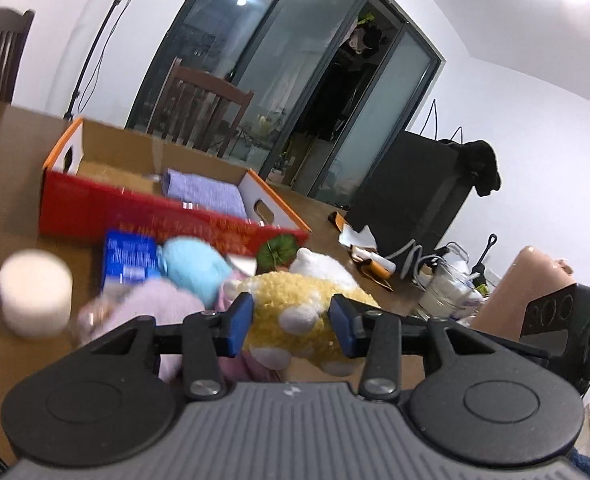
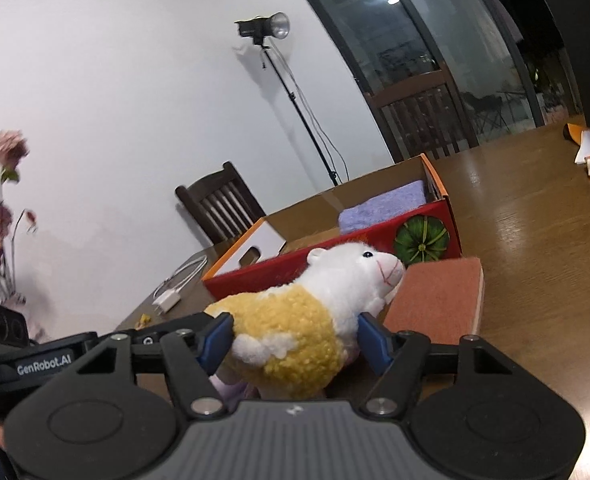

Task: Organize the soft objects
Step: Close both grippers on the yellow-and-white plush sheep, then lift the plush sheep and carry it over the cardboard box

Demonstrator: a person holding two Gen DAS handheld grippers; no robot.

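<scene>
The plush sheep (image 2: 295,320) is clamped from both sides by the right gripper (image 2: 293,338) and the left gripper (image 1: 291,322), on the wooden table (image 2: 535,240) just before the red cardboard box (image 2: 335,272).

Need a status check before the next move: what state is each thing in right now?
Left gripper: closed on the plush sheep.
Right gripper: closed on the sheep's body.
Red box: open-topped, purple towel folded inside.
Blue plush: lying on the table, outside the box.
</scene>
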